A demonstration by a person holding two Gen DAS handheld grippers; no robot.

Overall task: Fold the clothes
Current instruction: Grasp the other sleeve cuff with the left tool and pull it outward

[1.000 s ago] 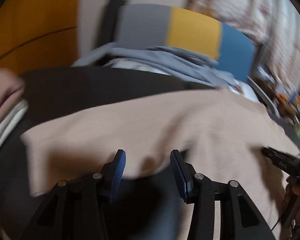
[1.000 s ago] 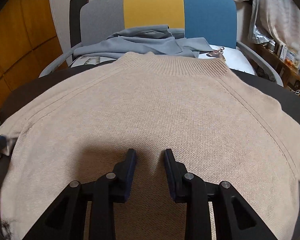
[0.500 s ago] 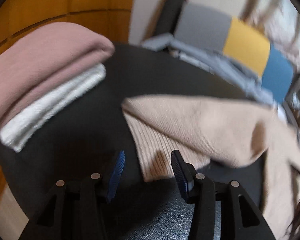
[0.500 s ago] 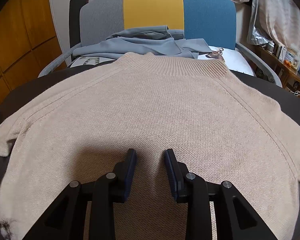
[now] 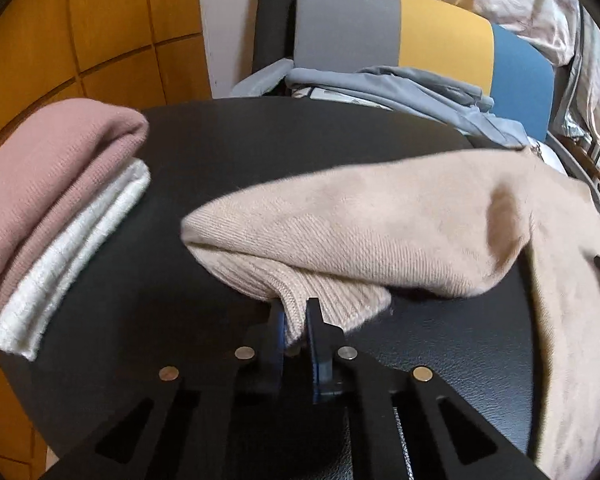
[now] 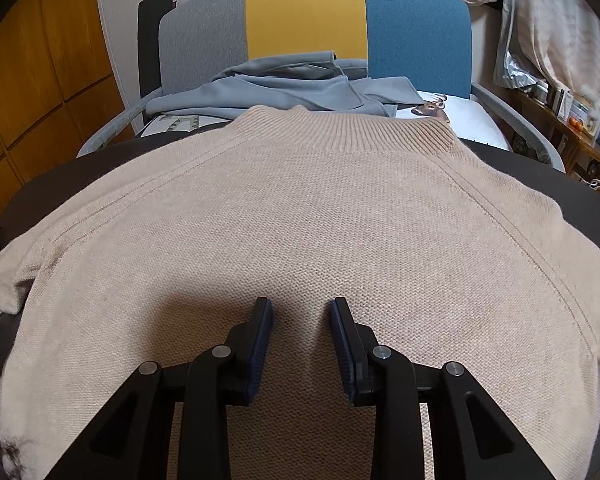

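The dark worktop [image 5: 228, 152] is carrying a beige sweater [image 6: 300, 216], which is lying spread flat with its collar toward the striped chair [image 6: 312, 28]. A grey garment [image 6: 284, 88] is waiting on that chair seat, apparently unfolded. At the worktop's left edge a pink folded piece [image 5: 48, 176] is sitting on a white folded piece [image 5: 72, 256], so two items look finished. The beige sweater seems to be just starting its fold: its body is lying open with no sleeve turned in. The left tool [image 5: 296, 320] is pinching the ribbed cuff of the left sleeve [image 5: 332, 304]. The right tool [image 6: 301, 312] is hovering over the sweater's body, fingers apart and holding nothing.
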